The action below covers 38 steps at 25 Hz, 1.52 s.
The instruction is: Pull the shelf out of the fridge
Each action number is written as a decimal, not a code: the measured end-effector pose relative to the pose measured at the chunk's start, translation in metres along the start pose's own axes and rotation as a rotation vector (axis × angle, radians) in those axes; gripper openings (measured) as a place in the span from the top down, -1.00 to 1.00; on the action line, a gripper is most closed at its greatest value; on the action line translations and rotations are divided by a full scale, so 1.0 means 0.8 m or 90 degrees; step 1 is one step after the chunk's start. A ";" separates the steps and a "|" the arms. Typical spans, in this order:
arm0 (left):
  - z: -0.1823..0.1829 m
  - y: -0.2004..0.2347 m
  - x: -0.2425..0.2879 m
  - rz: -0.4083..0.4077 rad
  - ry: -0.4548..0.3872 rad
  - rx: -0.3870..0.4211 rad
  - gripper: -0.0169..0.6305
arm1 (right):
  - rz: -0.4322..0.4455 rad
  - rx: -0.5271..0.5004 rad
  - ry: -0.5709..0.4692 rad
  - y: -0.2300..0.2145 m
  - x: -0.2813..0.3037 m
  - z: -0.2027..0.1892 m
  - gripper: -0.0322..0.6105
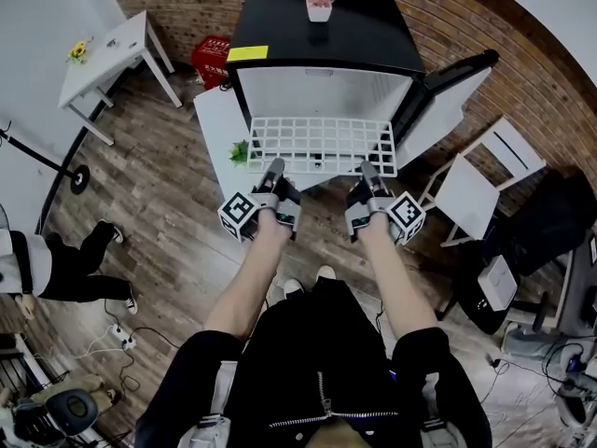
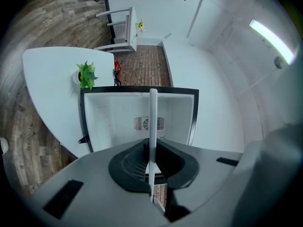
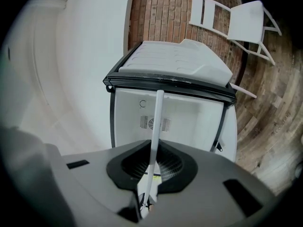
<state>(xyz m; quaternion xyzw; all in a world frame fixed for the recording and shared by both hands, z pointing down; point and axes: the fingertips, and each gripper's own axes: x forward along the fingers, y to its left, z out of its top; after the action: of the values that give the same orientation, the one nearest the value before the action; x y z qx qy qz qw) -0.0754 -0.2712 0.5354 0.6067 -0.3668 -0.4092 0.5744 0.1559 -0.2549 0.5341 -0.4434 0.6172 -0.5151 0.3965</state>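
White wire shelf sits level in front of the open fridge, with its back edge just at the mouth of the cabinet, so I judge the pull nearly finished. Next I need to draw both hands back evenly toward me, keeping the shelf flat so its rear clears the opening without catching. My left gripper and right gripper are each clamped almost closed on the shelf's front edge, the thin frame pinched between the pads.

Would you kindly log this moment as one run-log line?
shelf: drawn out before fridge | left gripper: shut on shelf | right gripper: shut on shelf | door: open
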 end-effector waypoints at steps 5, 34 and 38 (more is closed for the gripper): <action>-0.005 -0.006 -0.027 -0.002 -0.001 0.003 0.83 | 0.003 -0.004 0.010 0.001 -0.024 -0.014 0.80; -0.016 0.002 -0.057 -0.007 0.004 0.000 0.83 | 0.016 0.014 0.009 -0.010 -0.049 -0.025 0.80; -0.016 -0.001 -0.057 -0.011 0.005 0.003 0.83 | 0.020 0.013 0.010 -0.008 -0.048 -0.025 0.80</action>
<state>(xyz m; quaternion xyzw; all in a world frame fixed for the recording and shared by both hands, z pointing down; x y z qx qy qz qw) -0.0820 -0.2244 0.5385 0.6130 -0.3603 -0.4107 0.5708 0.1489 -0.2128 0.5444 -0.4255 0.6219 -0.5183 0.4044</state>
